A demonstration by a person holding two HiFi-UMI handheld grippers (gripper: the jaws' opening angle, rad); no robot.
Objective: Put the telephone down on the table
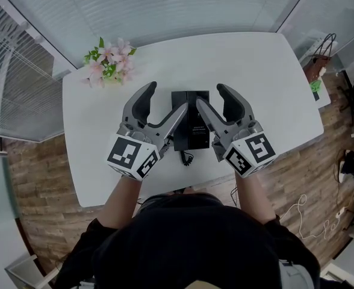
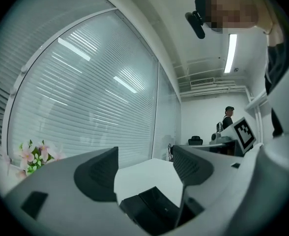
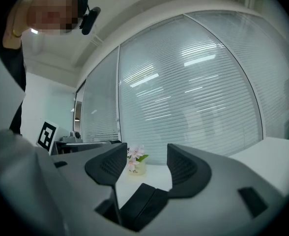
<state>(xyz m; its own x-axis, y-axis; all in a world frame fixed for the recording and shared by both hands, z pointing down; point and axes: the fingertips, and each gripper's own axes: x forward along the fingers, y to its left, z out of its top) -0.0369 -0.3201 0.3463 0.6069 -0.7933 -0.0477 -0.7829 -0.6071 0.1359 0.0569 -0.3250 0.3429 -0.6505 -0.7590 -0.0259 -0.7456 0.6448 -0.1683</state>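
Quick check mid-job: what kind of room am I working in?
Most likely an office meeting room: a white table with a black telephone, and glass partitions with slatted blinds.

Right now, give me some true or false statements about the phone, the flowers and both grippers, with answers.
1. The telephone lies on the white table. True.
2. The left gripper is clamped on the telephone. False: its jaws stand apart, gripping nothing.
3. Pink flowers stand near the table's far left corner. True.
4. The right gripper has its jaws shut together. False: they stand apart.
5. A red mug sits beside the telephone. False: no mug is there.
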